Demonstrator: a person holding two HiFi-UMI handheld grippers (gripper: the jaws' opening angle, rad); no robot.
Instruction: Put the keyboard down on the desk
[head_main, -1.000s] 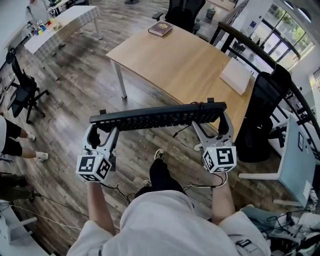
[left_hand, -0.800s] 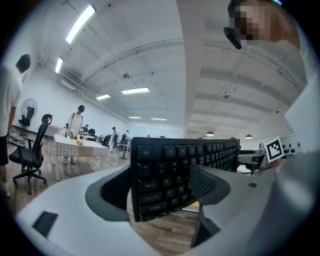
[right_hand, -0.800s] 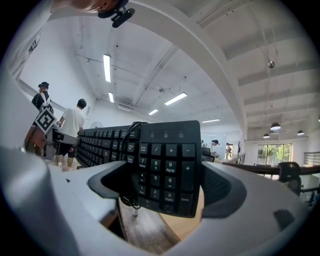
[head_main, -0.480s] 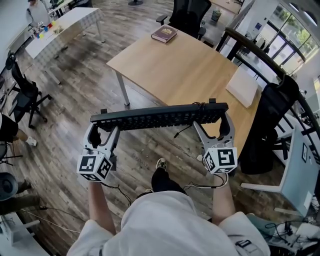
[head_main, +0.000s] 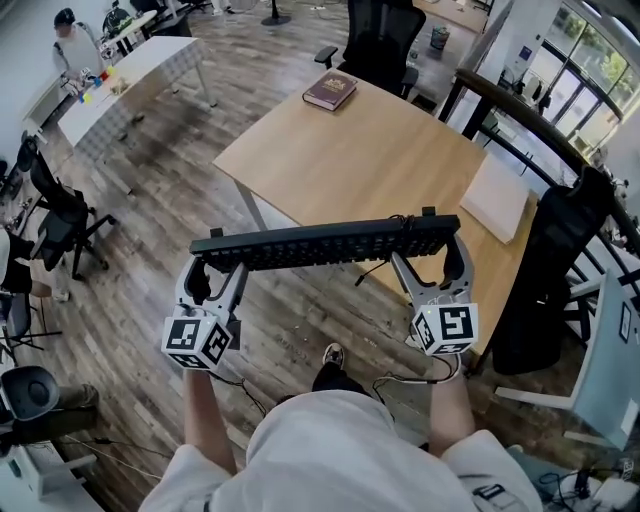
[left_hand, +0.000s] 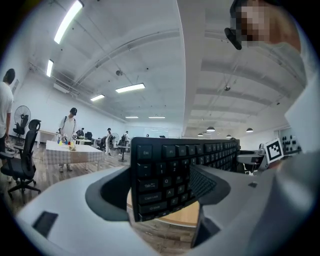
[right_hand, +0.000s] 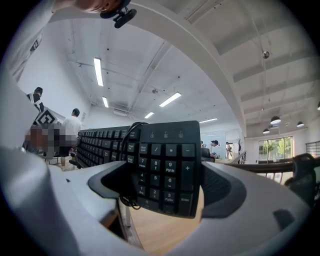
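Note:
A black keyboard (head_main: 325, 243) hangs level in the air between my two grippers, over the wood floor just short of the wooden desk (head_main: 380, 150). My left gripper (head_main: 212, 262) is shut on its left end, where the Esc key end (left_hand: 160, 175) sits between the jaws. My right gripper (head_main: 436, 247) is shut on its right end, with the number pad (right_hand: 167, 167) between the jaws. The keyboard's cable (head_main: 368, 270) dangles below it, and a loop (right_hand: 127, 170) shows beside the number pad.
A dark red book (head_main: 330, 90) lies at the desk's far edge, white paper (head_main: 497, 196) at its right side. A black office chair (head_main: 378, 35) stands behind the desk, another (head_main: 55, 215) at the left. A black bag (head_main: 560, 260) stands at the right. People stand by a far table (head_main: 120, 85).
I have stepped forward with the keyboard held the same way. The desk is now closer and the keyboard's right end reaches nearer its near edge.

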